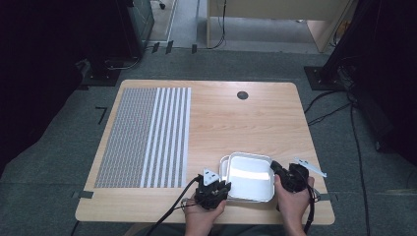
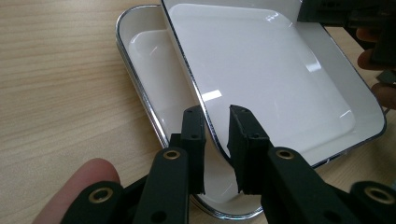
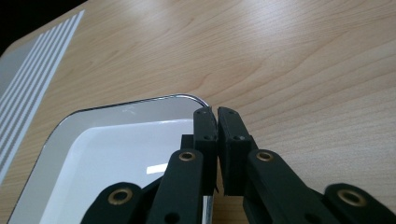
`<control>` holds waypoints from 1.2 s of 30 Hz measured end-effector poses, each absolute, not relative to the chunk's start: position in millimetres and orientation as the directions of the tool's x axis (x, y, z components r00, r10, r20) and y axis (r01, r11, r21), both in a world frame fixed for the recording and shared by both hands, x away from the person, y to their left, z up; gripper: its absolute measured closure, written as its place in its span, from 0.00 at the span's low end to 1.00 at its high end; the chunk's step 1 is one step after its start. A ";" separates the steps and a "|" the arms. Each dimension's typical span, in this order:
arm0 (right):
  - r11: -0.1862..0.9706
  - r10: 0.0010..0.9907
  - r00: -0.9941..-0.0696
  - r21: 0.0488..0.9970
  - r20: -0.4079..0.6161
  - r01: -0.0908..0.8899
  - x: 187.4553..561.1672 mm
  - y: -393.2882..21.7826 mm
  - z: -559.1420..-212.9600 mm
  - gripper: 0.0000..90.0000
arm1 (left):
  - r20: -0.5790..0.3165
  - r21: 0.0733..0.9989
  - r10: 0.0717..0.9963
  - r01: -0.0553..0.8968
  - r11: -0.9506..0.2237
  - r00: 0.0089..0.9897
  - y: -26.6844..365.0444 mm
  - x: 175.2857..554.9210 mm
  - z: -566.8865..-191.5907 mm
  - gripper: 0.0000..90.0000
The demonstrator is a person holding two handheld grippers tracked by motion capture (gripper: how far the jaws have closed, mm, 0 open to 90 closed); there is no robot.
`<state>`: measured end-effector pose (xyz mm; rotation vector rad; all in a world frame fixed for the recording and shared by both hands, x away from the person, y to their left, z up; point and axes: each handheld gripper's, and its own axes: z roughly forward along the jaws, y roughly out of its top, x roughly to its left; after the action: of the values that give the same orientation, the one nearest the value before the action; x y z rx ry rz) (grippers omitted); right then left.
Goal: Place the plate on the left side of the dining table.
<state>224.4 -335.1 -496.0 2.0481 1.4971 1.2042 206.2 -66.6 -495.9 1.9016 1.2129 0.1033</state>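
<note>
Two white trays with silver rims lie near the table's front edge. The upper tray (image 1: 251,173) (image 2: 261,70) rests tilted on the lower tray (image 1: 224,164) (image 2: 149,60), which pokes out at its left. My left gripper (image 1: 225,187) (image 2: 216,119) straddles the upper tray's near-left rim; the rim runs between the jaws and a gap still shows beside it. My right gripper (image 1: 274,167) (image 3: 217,112) is shut on the thin rim of the upper tray (image 3: 116,154) at its right corner.
A grey mat with white stripes (image 1: 142,137) covers the table's left half. A round dark cable hole (image 1: 242,95) sits at the back. A thin white strip (image 1: 310,167) lies just right of my right hand. Bare wood (image 1: 236,123) stretches behind the trays.
</note>
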 end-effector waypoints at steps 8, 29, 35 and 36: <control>-0.371 0.908 0.088 0.690 0.410 0.621 224.8 -331.9 -495.1 0.98 | -0.438 0.650 0.766 0.755 -0.092 0.470 -60.6 211.1 -497.4 0.91; -0.325 0.913 0.041 0.664 0.406 0.674 229.2 -326.7 -483.4 0.97 | -0.437 0.652 0.766 0.753 -0.091 0.471 -47.3 215.7 -489.3 0.95; -0.310 0.915 0.031 0.651 0.403 0.693 234.2 -319.7 -479.7 0.97 | -0.436 0.653 0.767 0.752 -0.090 0.471 -38.7 216.0 -485.9 0.95; -0.310 0.914 0.031 0.648 0.404 0.696 235.1 -318.1 -479.0 0.97 | -0.437 0.654 0.768 0.752 -0.087 0.468 -36.9 216.2 -485.3 0.95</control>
<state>235.1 -318.1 -479.0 2.0389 1.6527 1.1517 216.2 -36.9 -485.3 1.8332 1.2820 0.0232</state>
